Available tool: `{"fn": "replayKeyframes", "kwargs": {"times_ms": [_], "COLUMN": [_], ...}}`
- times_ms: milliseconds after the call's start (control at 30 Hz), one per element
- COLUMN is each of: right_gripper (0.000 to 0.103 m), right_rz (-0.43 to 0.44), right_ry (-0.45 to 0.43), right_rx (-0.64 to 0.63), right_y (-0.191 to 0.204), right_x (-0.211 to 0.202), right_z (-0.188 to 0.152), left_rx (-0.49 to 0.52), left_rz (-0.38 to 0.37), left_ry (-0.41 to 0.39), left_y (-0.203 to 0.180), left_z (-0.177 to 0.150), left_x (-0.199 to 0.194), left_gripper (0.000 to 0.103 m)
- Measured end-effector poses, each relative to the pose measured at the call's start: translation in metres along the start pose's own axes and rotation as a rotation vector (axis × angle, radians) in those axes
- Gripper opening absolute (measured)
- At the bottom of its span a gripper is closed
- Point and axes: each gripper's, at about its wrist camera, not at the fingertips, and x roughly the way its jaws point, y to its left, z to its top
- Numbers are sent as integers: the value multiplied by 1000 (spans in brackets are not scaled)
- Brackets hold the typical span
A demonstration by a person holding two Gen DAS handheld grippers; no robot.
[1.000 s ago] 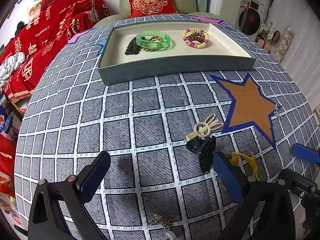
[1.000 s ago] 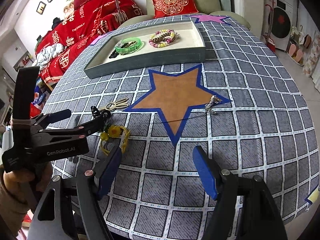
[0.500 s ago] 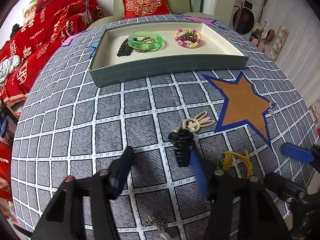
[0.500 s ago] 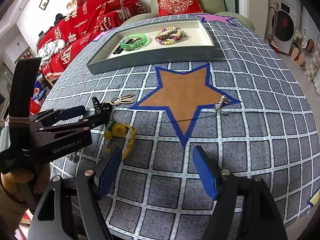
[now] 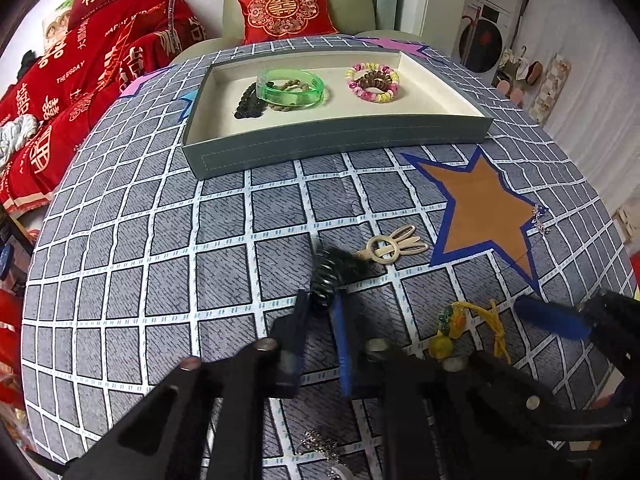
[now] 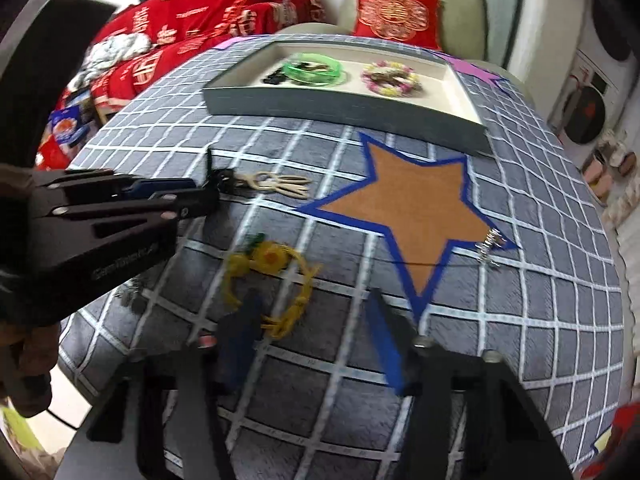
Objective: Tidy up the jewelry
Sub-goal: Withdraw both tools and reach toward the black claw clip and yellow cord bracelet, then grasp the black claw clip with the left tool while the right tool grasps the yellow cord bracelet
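My left gripper point(image 5: 322, 302) is shut on a black hair claw clip point(image 5: 326, 276) at table level; it also shows in the right wrist view point(image 6: 208, 192). A beige rabbit-shaped clip point(image 5: 394, 245) lies just right of it. A yellow cord charm point(image 6: 272, 276) lies in front of my right gripper point(image 6: 314, 320), which is open and empty. The grey tray point(image 5: 340, 140) at the back holds a green bangle point(image 5: 290, 86), a pastel bead bracelet point(image 5: 372, 82) and dark beads point(image 5: 248, 100). A silver chain pendant point(image 6: 490, 246) lies at the orange star's right tip.
The round table has a grey grid cloth with an orange star patch point(image 5: 480, 204). A small silver piece point(image 5: 320, 446) lies near the front edge. Red bedding point(image 5: 72, 88) is at the left, an armchair with a red cushion point(image 5: 284, 10) behind.
My left gripper has moved forward and shut on the black claw clip, which has tilted. My right gripper has moved left towards the yellow cord charm.
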Motion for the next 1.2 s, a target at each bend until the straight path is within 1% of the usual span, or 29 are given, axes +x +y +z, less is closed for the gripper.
{"fn": "replayKeyframes", "kwargs": {"times_ms": [33, 67, 100, 133, 367, 500, 600, 767, 833, 867, 900, 933, 1000, 1067, 1133, 1200], "right_gripper": [33, 25, 13, 8, 7, 7, 7, 7, 7, 7, 7, 7, 7, 7, 7, 7], "right_rz": [3, -3, -18, -10, 9, 4, 12, 25, 25, 28, 32, 36, 37, 35, 33, 34], "right_ry": [1, 4, 3, 5, 0, -9, -4, 9, 8, 9, 10, 10, 9, 7, 7, 5], "right_rx": [-5, -11, -18, -14, 57, 68, 81, 92, 90, 94, 99, 104, 105, 104, 101, 102], "right_y": [1, 3, 4, 3, -11, -17, -20, -21, -20, -21, -22, -22, -23, -22, -22, -22], "right_x": [0, 0, 0, 0, -7, -13, -11, -6, -6, -6, -5, -6, -5, -5, -5, -5], "right_z": [1, 2, 2, 2, -2, -2, -2, -5, -6, -6, -6, -6, -6, -6, -5, -6], "left_rx": [-5, -9, -13, -15, -30, -59, -102, -193, -208, -208, -210, -214, -208, -193, -199, -216], "left_rz": [-6, -11, -16, -18, -35, -44, -37, -46, -34, -27, -19, -3, 37, 38, 55, 54], "left_ry": [1, 1, 1, 1, -13, -19, -18, 13, 15, 15, 16, 15, -33, -24, -23, -12], "left_y": [1, 2, 2, 3, 6, 11, 18, 30, 32, 32, 32, 32, 30, 28, 27, 28], "left_z": [0, 0, 0, 0, -1, 2, 6, 9, 9, 9, 9, 9, 8, 12, 15, 21], "left_x": [0, 0, -1, -1, -6, -10, -12, -7, -4, -4, -3, -4, -11, -10, -8, -1], "left_gripper": [18, 18, 18, 18, 18, 18, 18, 19, 19, 28, 77, 103, 103, 103, 103, 103]}}
